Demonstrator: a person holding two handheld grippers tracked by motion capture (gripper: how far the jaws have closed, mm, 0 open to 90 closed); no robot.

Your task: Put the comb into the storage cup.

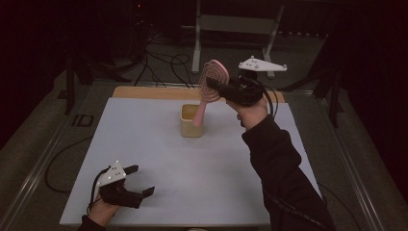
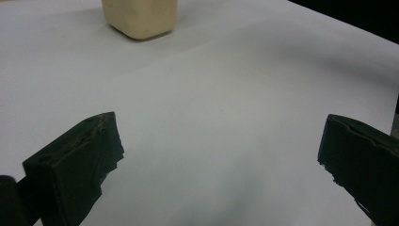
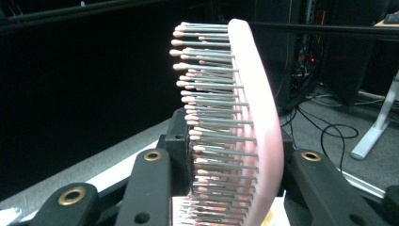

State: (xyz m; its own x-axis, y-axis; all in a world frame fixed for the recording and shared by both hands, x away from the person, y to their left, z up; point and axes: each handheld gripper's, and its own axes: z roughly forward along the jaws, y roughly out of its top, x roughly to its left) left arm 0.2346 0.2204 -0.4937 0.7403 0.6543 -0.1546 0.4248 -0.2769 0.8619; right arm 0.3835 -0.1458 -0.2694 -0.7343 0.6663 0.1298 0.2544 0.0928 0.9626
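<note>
Left tool (image 1: 137, 180) is seen low at the near left corner of the white tabletop (image 1: 144, 139), held in a hand (image 1: 103, 209), jaws spread wide apart and released, nothing between them; in the left gripper view bare tabletop lies between the two black jaws. Toward the middle of the tabletop, on its far half, a small cream cup (image 1: 191, 121) stands upright; its lower part is also seen at the top of the left gripper view (image 2: 140, 18). A pink hairbrush (image 1: 208, 90) is noted with its handle end down inside the cup, tilted, head raised up and to the right. Right tool (image 1: 216, 87) is held raised above the far side, clenched on the brush head. In the right gripper view the brush (image 3: 237, 127) is seen clamped between the jaws, bristles facing left. A dark sleeve (image 1: 284, 178) is recorded reaching in from the near right.
</note>
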